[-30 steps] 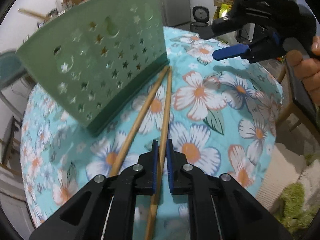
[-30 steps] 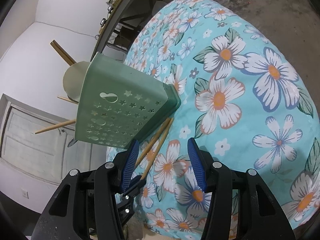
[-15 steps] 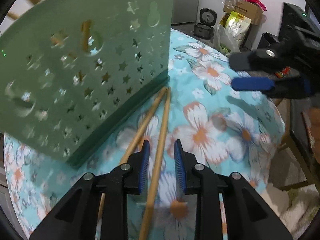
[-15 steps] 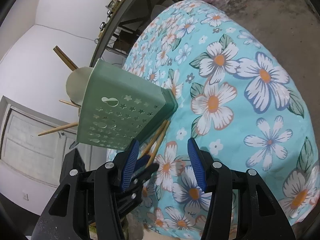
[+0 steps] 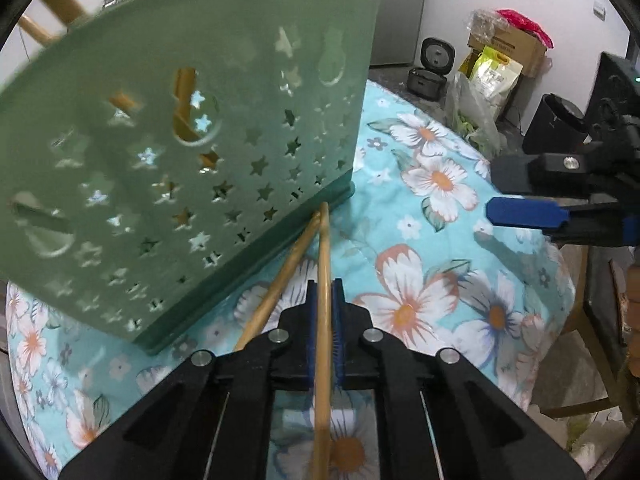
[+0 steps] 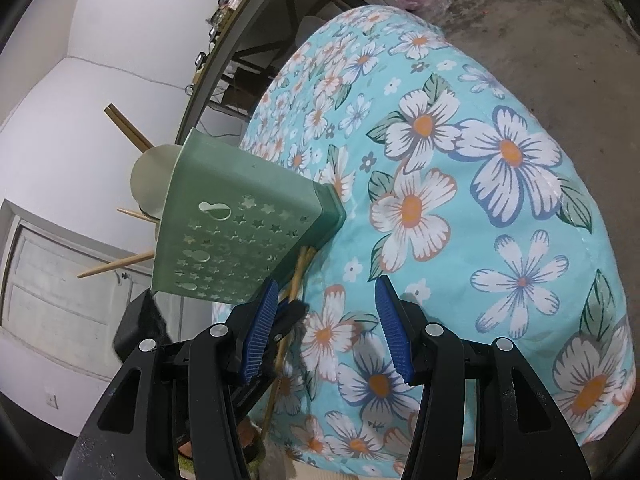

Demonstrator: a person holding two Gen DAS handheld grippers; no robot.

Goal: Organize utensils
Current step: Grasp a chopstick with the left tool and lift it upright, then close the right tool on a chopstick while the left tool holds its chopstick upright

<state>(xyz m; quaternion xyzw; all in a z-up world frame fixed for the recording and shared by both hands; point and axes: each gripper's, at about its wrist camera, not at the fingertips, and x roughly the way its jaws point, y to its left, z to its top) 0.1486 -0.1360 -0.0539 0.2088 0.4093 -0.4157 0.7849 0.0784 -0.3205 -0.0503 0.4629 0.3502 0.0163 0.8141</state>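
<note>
L gripper is now clamping one chopstick after briefly opening to re-grip; its tip is touching the holder base on the cloth. Pickup looks ready. R gripper is idling half-open, empty.

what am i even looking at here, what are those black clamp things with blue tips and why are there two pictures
Those are hand-held grippers: a person holds one in each hand, and each carries a wide-angle camera looking along its two fingers. So each picture is the view from one hand.

In the left hand's view, the left gripper is shut on one chopstick. A second chopstick lies beside it on the flowered tablecloth, both tips up against the base of a green utensil holder punched with stars. More chopsticks already stick out of its top.

In the right hand's view, the right gripper is open and holds nothing. It also appears at the right edge of the left view.
</note>
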